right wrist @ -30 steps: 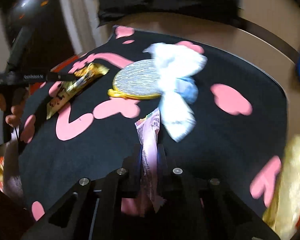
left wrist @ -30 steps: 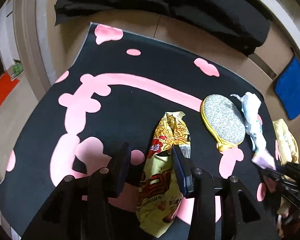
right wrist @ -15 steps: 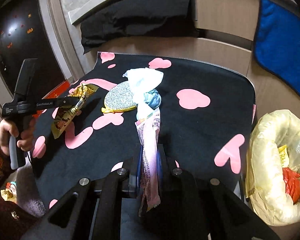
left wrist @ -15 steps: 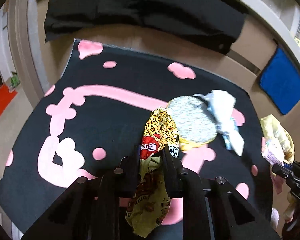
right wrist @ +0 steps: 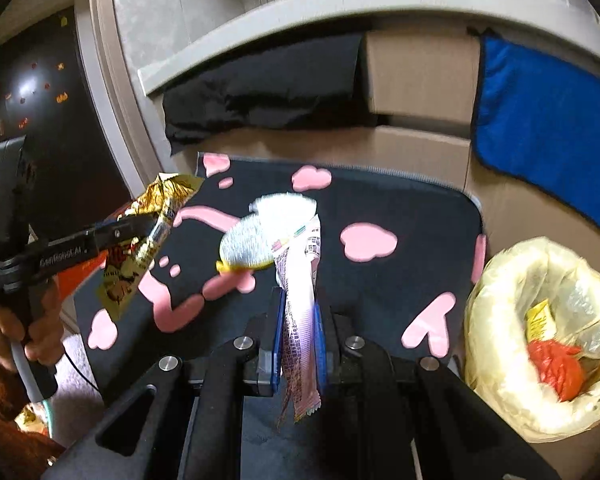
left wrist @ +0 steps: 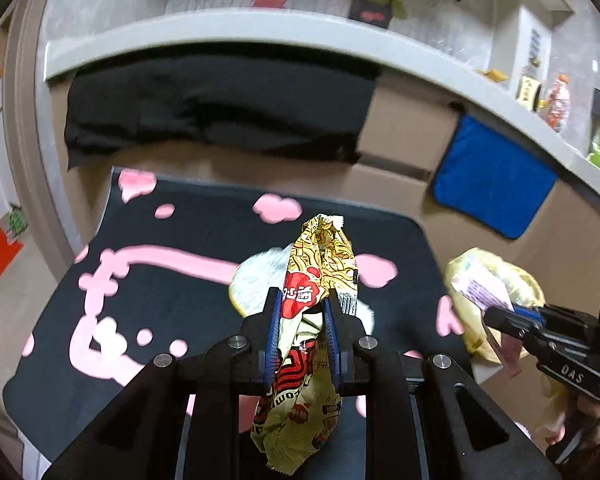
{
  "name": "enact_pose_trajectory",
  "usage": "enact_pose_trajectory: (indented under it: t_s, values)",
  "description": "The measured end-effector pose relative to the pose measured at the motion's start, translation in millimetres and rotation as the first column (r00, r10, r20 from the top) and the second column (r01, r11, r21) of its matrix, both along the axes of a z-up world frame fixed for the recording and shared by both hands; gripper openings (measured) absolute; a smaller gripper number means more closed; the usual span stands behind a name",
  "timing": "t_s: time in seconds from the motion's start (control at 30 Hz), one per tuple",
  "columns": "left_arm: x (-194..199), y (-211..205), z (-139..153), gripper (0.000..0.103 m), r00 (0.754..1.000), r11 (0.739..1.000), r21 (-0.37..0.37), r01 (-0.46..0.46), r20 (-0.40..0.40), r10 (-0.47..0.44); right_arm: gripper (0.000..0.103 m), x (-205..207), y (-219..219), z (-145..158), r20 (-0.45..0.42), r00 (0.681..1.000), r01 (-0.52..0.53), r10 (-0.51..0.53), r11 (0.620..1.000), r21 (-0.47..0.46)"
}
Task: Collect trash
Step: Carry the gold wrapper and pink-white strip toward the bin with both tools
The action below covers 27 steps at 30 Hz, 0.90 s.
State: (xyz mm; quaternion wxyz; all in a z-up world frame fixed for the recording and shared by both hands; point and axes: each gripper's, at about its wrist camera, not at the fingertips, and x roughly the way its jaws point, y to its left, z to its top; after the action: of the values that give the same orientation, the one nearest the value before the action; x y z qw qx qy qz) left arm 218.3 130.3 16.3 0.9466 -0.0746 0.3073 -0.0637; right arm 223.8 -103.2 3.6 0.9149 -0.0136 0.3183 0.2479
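Black mat (right wrist: 384, 200) with pink hearts across the middle of both views, its near edge hidden behind the gripper frames. Black cloth (left wrist: 220, 108) bunched under a grey shelf in the upper middle; blue towel (right wrist: 548, 136) hanging at upper right.

Trash bin (right wrist: 496, 300) lined with a pale yellow bag at lower right of the right wrist view, cut off by the frame edge. Inside: a red crumpled lump (right wrist: 556, 368) and a small yellow packet (right wrist: 538, 320); anything deeper hidden by folds of the liner. In the left wrist view only a slice of the bin (left wrist: 524, 284) visible at right, partly covered by the other gripper.

Round silver-grey pad (right wrist: 248, 244) with a yellow rim lying on the mat at centre, blurred; something white behind it, too smeared to identify.

Left gripper (left wrist: 301, 312) at lower centre of its view, jaws clamped on a yellow snack bag (left wrist: 320, 264), held upright off the mat, top poking above the blue pads, crumpled tail dangling below. Same bag (right wrist: 140, 248) at left of the right wrist view.

Right gripper (right wrist: 298, 320) at lower centre, jaws pinched tight on a pale pink wrapper (right wrist: 298, 280), standing between the pads, ends sticking out above and below, left of the bin.
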Motion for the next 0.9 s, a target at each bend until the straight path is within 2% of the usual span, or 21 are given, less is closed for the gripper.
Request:
enact_pose_trajectory:
  t_s: [0.3,0.57,0.73,0.9]
  values:
    - [-9.0,-35.1,45.2,0.021,0.993,0.998,-0.027,0.058,0.104,-0.055,0.012,-13.5,-16.9,51.4,0.129,0.991,0.030,-0.034,0.999,0.032]
    - [-4.6,-76.6,78.2,0.021,0.976,0.993,-0.035,0.110,0.191,-0.101,0.012,-23.0,-43.0,85.6,0.233,0.967,0.098,-0.098,0.995,0.011]
    - [2.5,-112.0,83.0,0.021,0.965,0.987,-0.006,0.159,0.214,-0.154,0.012,-22.5,-76.5,94.7,0.253,0.953,0.166,-0.169,0.986,0.032]
    - [17.3,-153.7,77.1,0.021,0.959,0.978,0.005,0.208,0.197,-0.205,0.012,-21.8,-112.7,96.9,0.271,0.929,0.250,-0.252,0.967,0.043]
